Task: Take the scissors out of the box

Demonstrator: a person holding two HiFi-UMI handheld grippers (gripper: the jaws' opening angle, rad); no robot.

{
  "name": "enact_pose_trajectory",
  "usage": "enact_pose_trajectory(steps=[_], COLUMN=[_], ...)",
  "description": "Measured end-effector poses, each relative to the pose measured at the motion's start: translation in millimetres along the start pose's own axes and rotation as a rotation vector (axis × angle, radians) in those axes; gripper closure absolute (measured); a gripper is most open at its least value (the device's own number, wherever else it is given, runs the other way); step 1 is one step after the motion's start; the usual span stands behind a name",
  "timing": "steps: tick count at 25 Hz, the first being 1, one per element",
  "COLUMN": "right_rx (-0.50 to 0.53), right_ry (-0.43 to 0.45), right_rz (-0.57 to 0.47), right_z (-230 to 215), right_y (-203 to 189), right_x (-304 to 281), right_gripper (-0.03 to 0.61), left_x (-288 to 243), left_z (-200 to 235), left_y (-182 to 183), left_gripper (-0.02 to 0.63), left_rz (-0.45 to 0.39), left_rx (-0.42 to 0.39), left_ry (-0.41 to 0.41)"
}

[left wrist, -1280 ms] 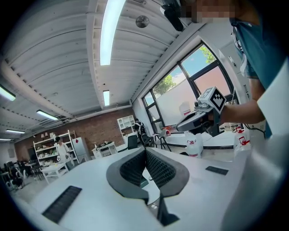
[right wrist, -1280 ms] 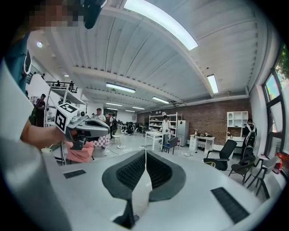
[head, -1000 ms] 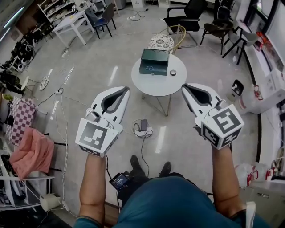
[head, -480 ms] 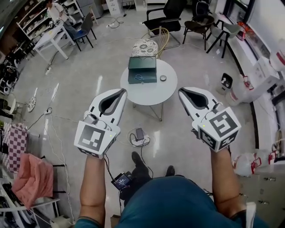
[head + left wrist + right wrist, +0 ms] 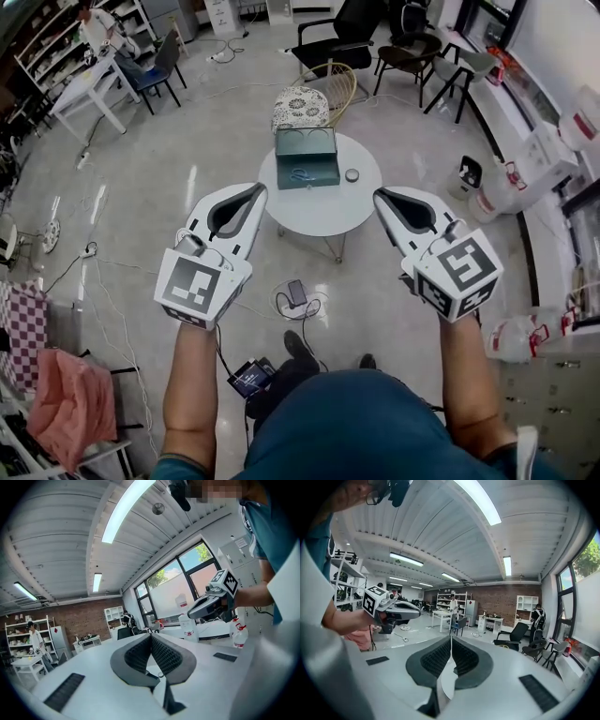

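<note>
Scissors [image 5: 300, 173] are located in the box [image 5: 315, 184], at 1 o'clock from the left gripper [image 5: 251, 194] and 11 o'clock from the right gripper [image 5: 382, 199]; both grippers are pressed together, empty.

We find no words, brand names or numbers that we can read anywhere. The only signs are the black-and-white square markers on the left cube [image 5: 195, 287] of the left gripper [image 5: 260, 187] and the right cube [image 5: 458, 273] of the right gripper [image 5: 379, 193] — patterns, not letters. A white jug [image 5: 492, 199] on the floor carries a red label — too small for us to read.
</note>
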State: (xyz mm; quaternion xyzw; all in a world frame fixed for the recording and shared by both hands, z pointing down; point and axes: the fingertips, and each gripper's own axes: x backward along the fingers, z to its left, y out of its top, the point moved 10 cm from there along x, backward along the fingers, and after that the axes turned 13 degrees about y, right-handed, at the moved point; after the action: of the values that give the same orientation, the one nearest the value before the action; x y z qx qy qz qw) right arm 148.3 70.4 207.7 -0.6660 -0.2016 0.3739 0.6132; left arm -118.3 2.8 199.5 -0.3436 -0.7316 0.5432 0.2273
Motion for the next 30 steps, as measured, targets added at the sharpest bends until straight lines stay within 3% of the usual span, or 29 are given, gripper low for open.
enact_pose_trajectory(steps=[7,18,30], right_rx=[0.001,0.017,0.013], right_ry=[-0.043,-0.091,-0.01], right_rz=[0.009,0.042,0.052], right_z=[7.6,13.7,-66.9], right_y=[20.7,41.6,24.3], right_x=[-51.8,-95.5,-142.9], right_gripper=[0.54,0.54,0.54], left_x=[-9.5,-16.8,-65.9], left_z=[57.8,108.3,124.1], left_y=[-17.2,-29.8,-56.7], left_gripper=[0.595,0.595,0.595], left_rz=[-0.023,-0.07,0.005], left_rx=[0.008,0.033,0.028], left_ry=[-0.04,-0.08,-0.026])
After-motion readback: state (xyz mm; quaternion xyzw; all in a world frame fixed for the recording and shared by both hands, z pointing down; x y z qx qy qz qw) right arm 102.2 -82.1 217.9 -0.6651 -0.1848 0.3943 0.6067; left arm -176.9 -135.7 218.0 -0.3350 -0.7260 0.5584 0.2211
